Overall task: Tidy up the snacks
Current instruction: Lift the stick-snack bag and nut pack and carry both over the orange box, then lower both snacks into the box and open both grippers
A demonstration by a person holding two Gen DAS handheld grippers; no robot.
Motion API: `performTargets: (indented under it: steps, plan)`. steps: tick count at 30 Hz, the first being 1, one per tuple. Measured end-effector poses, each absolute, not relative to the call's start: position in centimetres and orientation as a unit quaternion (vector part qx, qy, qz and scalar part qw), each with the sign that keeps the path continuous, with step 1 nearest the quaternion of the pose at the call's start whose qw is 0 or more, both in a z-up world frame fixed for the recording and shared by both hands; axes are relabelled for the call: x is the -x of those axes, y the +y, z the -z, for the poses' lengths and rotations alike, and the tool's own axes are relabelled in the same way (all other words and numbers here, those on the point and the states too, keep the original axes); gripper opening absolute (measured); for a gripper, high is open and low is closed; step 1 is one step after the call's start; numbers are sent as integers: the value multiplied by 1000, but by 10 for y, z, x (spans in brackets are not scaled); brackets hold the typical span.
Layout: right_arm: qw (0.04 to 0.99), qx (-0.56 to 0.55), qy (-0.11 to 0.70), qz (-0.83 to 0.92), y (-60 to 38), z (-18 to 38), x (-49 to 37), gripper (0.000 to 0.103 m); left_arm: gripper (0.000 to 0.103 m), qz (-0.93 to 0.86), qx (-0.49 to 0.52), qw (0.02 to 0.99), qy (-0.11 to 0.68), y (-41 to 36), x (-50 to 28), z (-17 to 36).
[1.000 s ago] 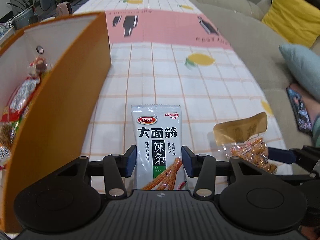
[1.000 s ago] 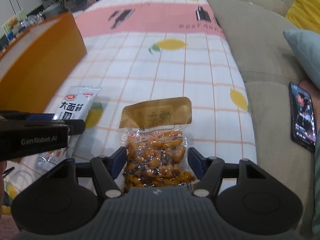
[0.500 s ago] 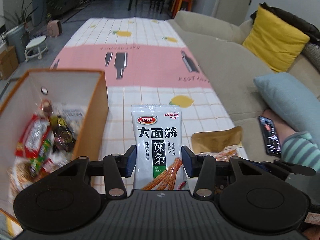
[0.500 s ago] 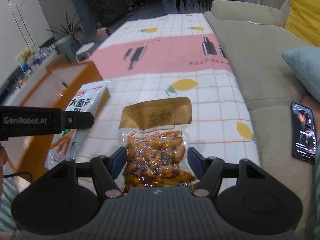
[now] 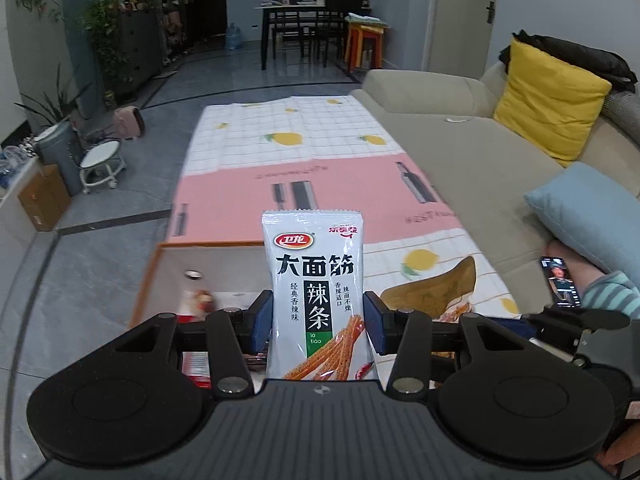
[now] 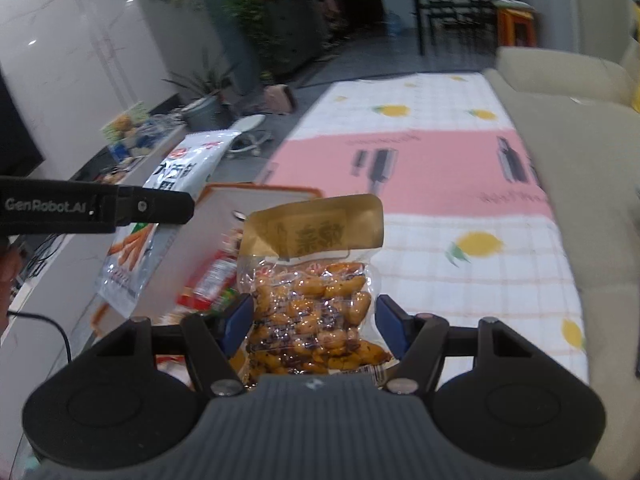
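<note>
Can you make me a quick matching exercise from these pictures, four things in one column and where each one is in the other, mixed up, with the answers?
Things:
1. white spicy-strip packet
2. clear packet with gold top
3. orange box
4. yellow cushion

Places:
A. on the sofa
B. clamped in the left hand-held gripper
C. on the patterned tablecloth, with snacks inside
D. clamped in the right hand-held gripper

Pairs: 1-B, 2-D, 3-C, 4-A
</note>
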State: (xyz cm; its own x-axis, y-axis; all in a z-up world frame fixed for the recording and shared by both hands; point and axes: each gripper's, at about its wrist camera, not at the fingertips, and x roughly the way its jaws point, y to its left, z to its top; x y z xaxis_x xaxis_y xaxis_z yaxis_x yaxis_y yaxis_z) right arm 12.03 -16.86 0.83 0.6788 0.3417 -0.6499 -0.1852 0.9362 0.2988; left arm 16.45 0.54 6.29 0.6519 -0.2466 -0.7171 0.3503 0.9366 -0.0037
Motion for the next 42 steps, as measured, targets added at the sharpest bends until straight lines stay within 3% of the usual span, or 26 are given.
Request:
performTargets:
  steps: [12, 25, 42]
  plan:
    - [902, -3, 368, -227, -70, -34, -170, 64, 54, 138, -135, 889, 416, 60, -195, -43]
    - [835, 120, 433, -318, -16, 24, -231, 63, 53, 137, -149, 829, 521, 103, -223, 34]
    - [719, 228, 512, -411, 33, 78, -251, 64, 53, 151, -208, 774, 579, 95, -224, 78]
